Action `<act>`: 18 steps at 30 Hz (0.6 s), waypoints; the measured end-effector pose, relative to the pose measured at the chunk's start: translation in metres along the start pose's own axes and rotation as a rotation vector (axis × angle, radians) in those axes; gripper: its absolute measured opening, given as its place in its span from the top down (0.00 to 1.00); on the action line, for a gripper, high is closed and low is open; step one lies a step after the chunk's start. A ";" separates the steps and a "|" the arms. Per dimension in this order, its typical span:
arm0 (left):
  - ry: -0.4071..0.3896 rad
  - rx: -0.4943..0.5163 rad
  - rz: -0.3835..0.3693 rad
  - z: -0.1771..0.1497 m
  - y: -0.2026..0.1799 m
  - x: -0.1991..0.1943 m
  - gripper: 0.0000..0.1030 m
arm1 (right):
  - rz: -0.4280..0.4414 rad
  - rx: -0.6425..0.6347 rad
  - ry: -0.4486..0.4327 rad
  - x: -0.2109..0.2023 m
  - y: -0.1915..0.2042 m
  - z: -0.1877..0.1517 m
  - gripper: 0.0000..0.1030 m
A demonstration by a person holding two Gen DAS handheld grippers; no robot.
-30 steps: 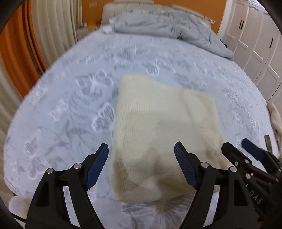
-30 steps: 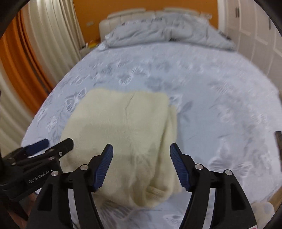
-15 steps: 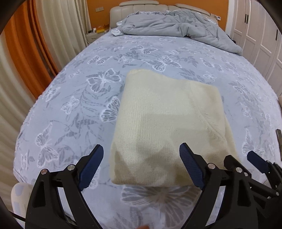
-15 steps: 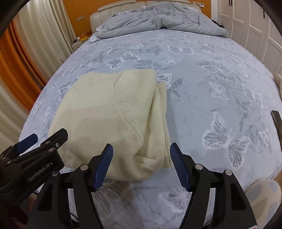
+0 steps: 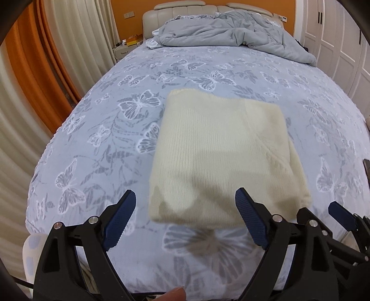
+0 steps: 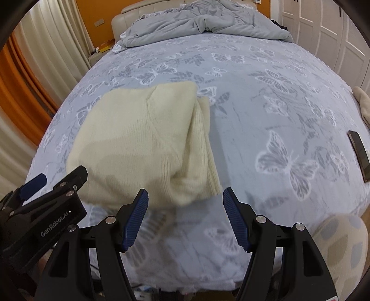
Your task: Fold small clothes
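**Desk:** What were the two grippers doing when the frame was taken?

**Photographer:** The left gripper was held above the foot of the bed with its blue-padded jaws spread wide and nothing between them. The right gripper was just beside it, jaws likewise apart and empty. Neither touched the cream sweater.

**Desk:** And where was the sweater?

**Photographer:** It lay folded into a rough rectangle on the butterfly-print bedsheet, just beyond the left gripper's fingertips, its near edge falling between and slightly past the pads. From the right gripper's camera, the sweater sat ahead and to the left, with its ribbed folded edge ending close to the left pad.

**Desk:** Anything else around the sweater?

**Photographer:** Well beyond it, at the head of the bed, a rumpled grey duvet was heaped against the padded headboard. Far to the sweater's right, near the edge of the sheet, lay a dark flat phone. Left of the sweater hung cream and orange curtains; to its right stood white wardrobe doors.
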State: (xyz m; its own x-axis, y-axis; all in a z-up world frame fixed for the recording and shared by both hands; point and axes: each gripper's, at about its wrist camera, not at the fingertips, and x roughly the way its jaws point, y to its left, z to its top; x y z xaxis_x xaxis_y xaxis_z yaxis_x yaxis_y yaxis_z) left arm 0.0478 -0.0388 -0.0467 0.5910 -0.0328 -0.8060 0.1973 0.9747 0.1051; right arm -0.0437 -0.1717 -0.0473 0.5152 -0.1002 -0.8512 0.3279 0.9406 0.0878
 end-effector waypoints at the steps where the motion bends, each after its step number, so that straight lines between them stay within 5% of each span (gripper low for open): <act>1: 0.005 0.003 0.003 -0.003 0.000 0.000 0.17 | -0.001 -0.002 0.002 0.000 0.000 -0.002 0.36; 18: -0.016 -0.010 0.043 -0.004 0.000 -0.009 0.19 | -0.017 0.002 -0.004 -0.004 -0.001 -0.001 0.36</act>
State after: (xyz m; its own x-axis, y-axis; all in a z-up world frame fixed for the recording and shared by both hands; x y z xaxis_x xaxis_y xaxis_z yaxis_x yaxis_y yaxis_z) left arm 0.0394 -0.0382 -0.0416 0.6113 0.0054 -0.7914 0.1640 0.9774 0.1333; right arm -0.0467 -0.1716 -0.0446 0.5125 -0.1179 -0.8506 0.3388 0.9379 0.0741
